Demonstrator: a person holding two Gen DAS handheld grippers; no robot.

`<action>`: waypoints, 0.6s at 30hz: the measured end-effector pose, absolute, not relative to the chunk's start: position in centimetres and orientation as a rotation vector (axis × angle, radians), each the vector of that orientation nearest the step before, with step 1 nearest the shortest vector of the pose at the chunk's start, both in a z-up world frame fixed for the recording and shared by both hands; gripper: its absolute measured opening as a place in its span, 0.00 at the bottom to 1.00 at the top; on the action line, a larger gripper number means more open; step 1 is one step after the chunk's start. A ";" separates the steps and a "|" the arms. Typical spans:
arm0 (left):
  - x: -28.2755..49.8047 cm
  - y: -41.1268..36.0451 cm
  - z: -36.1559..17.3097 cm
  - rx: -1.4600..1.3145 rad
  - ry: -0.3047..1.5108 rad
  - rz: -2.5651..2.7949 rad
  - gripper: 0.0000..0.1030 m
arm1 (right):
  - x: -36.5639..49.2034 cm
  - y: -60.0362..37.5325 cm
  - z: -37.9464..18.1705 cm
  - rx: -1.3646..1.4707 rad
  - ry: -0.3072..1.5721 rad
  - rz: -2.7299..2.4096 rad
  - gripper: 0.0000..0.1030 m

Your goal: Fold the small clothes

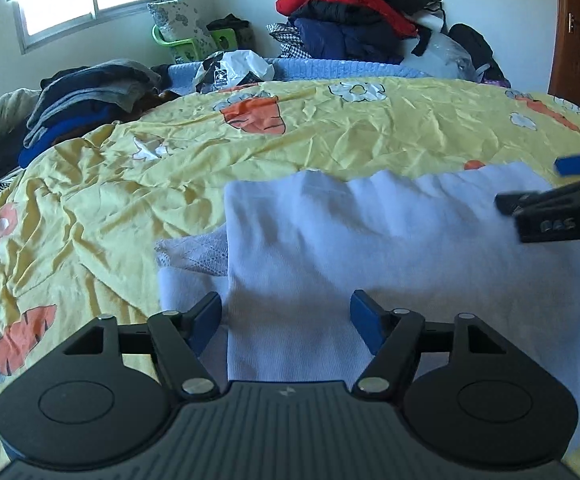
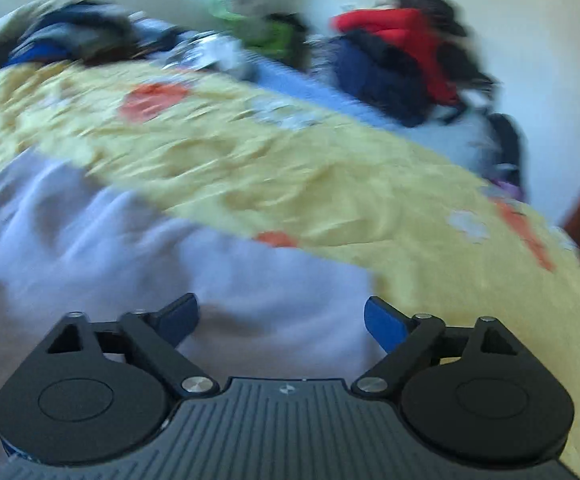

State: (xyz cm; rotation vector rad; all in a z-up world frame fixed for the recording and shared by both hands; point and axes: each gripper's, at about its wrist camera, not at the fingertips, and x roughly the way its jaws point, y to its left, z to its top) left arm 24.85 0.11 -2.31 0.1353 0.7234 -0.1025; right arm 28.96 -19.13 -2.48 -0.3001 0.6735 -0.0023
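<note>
I am holding my left tool with its jaws apart over the white garment, which is lying folded on the yellow bedsheet at centre frame. My right tool is hovering apart too, gripping nothing.

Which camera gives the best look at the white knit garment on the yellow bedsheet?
The left wrist view: the white knit garment is sharp there, folded edge and lacy corner showing. The right wrist view shows it only as a motion-blurred white patch.
</note>
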 end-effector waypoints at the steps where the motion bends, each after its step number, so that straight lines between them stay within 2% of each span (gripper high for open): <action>1: 24.7 0.2 -2.3 0.136 0.722 -0.102 0.70 | 28.0 -18.9 -2.1 -0.306 0.643 0.001 0.88; 4: 24.2 0.3 -2.3 0.121 0.724 -0.102 0.71 | 25.1 -18.7 -1.6 -0.286 0.606 0.059 0.89; 15: 21.8 0.4 -2.3 0.116 0.722 -0.110 0.74 | 18.4 -18.7 -3.0 -0.210 0.697 0.146 0.92; 18: 20.8 0.5 -2.7 0.129 0.711 -0.105 0.74 | 18.3 -19.4 -4.0 -0.159 0.721 0.130 1.00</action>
